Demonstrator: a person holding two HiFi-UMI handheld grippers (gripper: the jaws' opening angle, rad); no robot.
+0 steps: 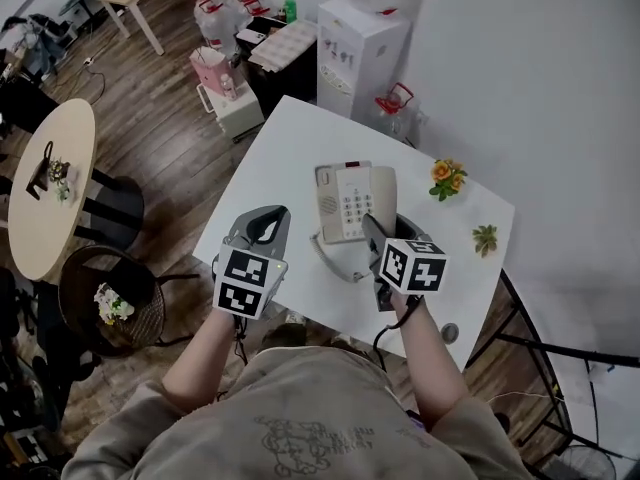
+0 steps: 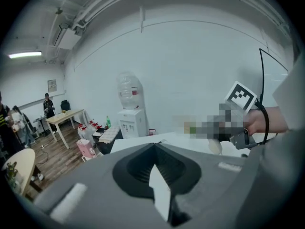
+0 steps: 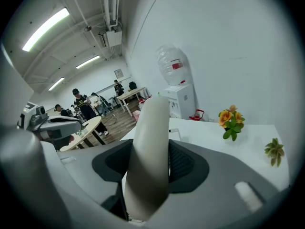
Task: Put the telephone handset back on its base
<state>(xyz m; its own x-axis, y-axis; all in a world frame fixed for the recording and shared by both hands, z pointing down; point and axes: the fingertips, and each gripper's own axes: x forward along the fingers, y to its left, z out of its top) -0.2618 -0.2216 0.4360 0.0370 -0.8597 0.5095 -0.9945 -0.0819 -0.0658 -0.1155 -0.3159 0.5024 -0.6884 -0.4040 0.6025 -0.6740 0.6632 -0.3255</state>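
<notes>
White rectangular table (image 1: 280, 158) over dark wood plank floor, grey wall behind. Beige push-button telephone base (image 1: 355, 201) sits near table centre, keypad up, its cradle side at 9 o'clock bare. Pale coiled cord (image 1: 335, 265) loops off the base's near edge toward 6 o'clock. Right gripper (image 1: 372, 230) hangs at about 5 o'clock of the base, close to its near right corner, tilted downward; the right gripper view shows both jaws clenched on the beige rounded plastic handset (image 3: 150, 156), which stands up between the pads and clear of the base. Left gripper (image 1: 268, 218) sits at 8 o'clock of the base, apart from it, over the table's near left part; its jaws meet at the tips with nothing gripped. Small pot of orange flowers (image 1: 446, 176) at 2 o'clock of the base, small green plant (image 1: 485, 238) at 4 o'clock, both well apart from the phone. White water dispenser (image 1: 360, 43) at 12 o'clock beyond the table. Round light-wood table (image 1: 45, 183) off at 9 o'clock.
</notes>
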